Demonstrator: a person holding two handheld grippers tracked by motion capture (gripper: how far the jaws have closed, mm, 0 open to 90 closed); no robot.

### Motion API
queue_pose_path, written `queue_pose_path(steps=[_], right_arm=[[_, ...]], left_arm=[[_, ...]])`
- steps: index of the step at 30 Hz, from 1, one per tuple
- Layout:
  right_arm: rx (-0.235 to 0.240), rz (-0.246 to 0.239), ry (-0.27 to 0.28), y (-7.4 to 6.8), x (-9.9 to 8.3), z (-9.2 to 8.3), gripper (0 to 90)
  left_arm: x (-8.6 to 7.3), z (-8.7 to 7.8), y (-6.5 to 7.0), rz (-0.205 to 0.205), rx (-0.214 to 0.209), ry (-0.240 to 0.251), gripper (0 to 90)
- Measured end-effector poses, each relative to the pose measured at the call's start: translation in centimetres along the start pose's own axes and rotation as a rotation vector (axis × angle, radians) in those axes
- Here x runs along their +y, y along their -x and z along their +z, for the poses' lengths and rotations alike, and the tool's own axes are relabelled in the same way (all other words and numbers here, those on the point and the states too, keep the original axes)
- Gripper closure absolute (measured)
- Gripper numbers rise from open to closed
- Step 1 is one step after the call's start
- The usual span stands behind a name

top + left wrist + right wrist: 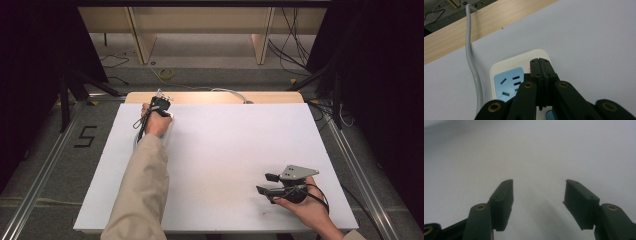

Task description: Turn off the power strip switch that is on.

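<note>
The left gripper (541, 65) is clenched with nothing between its jaws, its tips pressing down on the white power strip (509, 67) at the table's (225, 150) far left edge, seemingly on its switch. The right gripper (537, 195) rests released near the right corner, so any plugging work looks not yet begun.

Power strip (511, 75) on counter (225, 165), far left corner, cable (471, 62) running off far edge. Left tool (541, 65) over strip. Right tool (272, 184) near right, well apart.
</note>
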State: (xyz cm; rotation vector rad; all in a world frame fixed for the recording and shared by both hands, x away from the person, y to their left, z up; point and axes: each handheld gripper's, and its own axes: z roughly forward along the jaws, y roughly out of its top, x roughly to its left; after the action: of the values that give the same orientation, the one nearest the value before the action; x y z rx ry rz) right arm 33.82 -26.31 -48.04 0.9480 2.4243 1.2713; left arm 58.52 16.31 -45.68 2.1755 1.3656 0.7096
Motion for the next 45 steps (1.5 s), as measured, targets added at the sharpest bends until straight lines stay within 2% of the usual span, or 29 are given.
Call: queue_pose_path(steps=[3, 9, 12, 24, 28, 29, 34, 36, 39, 41, 45], right_arm=[[0.0, 0.0, 0.0, 0.0, 0.0, 0.0, 41.2], [0.001, -0.002, -0.002, 0.0, 0.0, 0.0, 41.2], [0.001, -0.001, 0.002, 0.0, 0.0, 0.0, 41.2], [0.002, -0.002, 0.002, 0.0, 0.0, 0.0, 41.2], [0.001, -0.005, 0.002, -0.1, 0.1, -0.1, 41.2], [0.001, -0.007, 0.001, -0.1, 0.1, -0.1, 41.2], [0.0, -0.009, 0.005, -0.2, 0.1, -0.1, 41.2], [-0.001, -0.01, 0.004, -0.2, 0.1, -0.1, 41.2], [-0.002, -0.008, 0.003, -0.2, 0.1, -0.1, 41.2], [-0.005, -0.005, 0.001, -0.2, 0.1, 0.0, 41.2], [-0.006, -0.003, 0.0, -0.2, 0.1, 0.0, 41.2]], left_arm=[[0.0, 0.0, 0.0, 0.012, -0.001, -0.015, 90.0], [0.0, 0.0, 0.1, 0.016, 0.003, -0.009, 90.0], [-0.1, 0.0, 0.1, 0.002, 0.0, -0.005, 90.0], [0.0, -0.1, 0.3, 0.023, 0.018, -0.004, 89.8], [0.1, -0.7, 0.1, -0.004, 0.01, 0.016, 89.2], [0.1, -1.1, -0.1, -0.006, 0.02, 0.02, 85.9], [0.2, -2.7, -0.7, -0.014, 0.023, 0.044, 82.6], [0.2, -3.4, -0.7, -0.023, 0.011, 0.048, 79.4], [-0.1, -4.2, -0.6, -0.025, -0.017, 0.026, 70.9], [-0.5, -4.7, -0.4, -0.017, -0.015, 0.03, 66.2], [-1.6, -5.9, -0.1, -0.044, -0.051, 0.036, 58.5]])
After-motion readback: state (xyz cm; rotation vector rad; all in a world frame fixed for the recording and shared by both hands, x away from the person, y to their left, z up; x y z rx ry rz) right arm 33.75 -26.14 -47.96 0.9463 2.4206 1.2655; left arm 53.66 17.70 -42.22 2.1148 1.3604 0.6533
